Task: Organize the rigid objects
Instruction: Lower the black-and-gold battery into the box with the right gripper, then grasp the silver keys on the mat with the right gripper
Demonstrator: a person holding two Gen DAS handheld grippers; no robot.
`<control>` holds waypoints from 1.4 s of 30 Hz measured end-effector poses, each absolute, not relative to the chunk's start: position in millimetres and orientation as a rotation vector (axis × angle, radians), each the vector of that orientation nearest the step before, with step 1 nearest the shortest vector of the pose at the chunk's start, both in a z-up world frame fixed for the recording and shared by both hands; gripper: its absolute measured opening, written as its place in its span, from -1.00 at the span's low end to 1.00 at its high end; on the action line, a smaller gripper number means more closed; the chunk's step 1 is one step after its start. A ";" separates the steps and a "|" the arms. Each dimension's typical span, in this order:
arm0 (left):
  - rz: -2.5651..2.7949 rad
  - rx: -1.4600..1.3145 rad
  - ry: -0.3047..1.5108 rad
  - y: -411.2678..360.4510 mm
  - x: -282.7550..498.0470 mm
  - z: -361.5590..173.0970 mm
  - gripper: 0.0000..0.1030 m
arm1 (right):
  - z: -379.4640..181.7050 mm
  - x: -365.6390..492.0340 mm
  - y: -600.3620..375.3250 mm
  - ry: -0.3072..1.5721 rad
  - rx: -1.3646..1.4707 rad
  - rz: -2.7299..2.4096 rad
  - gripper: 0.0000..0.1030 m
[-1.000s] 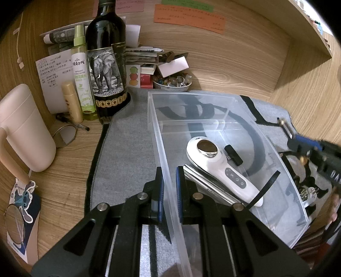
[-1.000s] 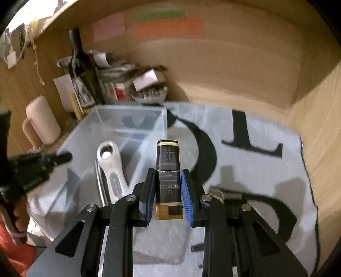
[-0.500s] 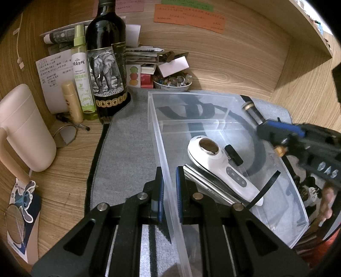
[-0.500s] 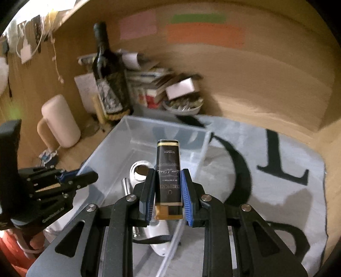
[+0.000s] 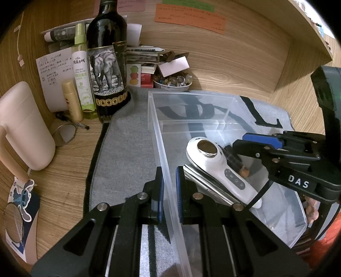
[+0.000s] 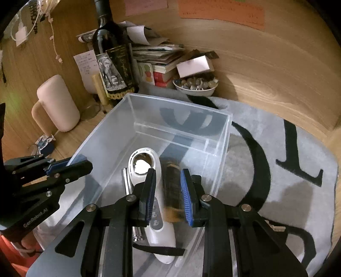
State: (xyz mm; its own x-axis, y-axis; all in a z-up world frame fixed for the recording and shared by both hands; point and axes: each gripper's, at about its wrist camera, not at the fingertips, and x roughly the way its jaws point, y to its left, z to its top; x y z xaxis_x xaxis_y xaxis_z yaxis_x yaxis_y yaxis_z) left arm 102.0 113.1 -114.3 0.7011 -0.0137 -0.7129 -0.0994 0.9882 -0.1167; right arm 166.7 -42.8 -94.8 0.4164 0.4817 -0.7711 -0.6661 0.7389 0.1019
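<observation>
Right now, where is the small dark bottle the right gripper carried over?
In the right wrist view the small dark bottle, motion-blurred, sits between the open right gripper fingers inside the clear bin, just right of the white handheld device.

A dark wine bottle point(image 5: 106, 61) with an elephant picture on its label stands at the back of the wooden bench point(image 5: 64, 166). Just beside it is a thin green spray bottle point(image 5: 82, 72), and next to that a small yellowish tube point(image 5: 72, 100). A handwritten note point(image 5: 53, 72) leans behind them. A big pale pink mug point(image 5: 23, 125) stands off to the side. A small round mirror point(image 5: 64, 134) and a pen point(image 5: 73, 121) lie near it. A cartoon sticker point(image 5: 23, 196) lies by the edge. A white bowl of beads point(image 6: 195, 85) sits by a stack of books point(image 6: 162, 61). A gray mat point(image 6: 277, 162) with big black letters covers the bench. Orange point(image 5: 189, 18) and pink point(image 6: 146, 5) paper notes are stuck on the wall.
</observation>
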 end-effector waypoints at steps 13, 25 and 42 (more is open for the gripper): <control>0.050 -0.139 0.793 111.1 101.9 -114.0 -0.81 | -55.0 169.3 -96.8 0.771 -0.158 0.607 -0.43; 0.055 -0.135 0.792 110.2 102.5 -114.4 -0.81 | -94.4 198.1 -181.7 0.921 -0.080 0.371 0.24; 0.050 -0.140 0.802 112.0 103.3 -116.9 -0.79 | -144.6 186.0 -147.3 1.088 -0.157 0.425 0.27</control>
State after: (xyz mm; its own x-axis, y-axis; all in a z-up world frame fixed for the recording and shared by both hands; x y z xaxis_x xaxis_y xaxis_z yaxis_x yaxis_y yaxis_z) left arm 103.3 112.0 -116.9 0.6946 -0.0083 -0.7193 -0.0980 0.9895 -0.1062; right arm 186.0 -147.3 -144.6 0.3933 0.2573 -0.8827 -0.4091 0.9087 0.0826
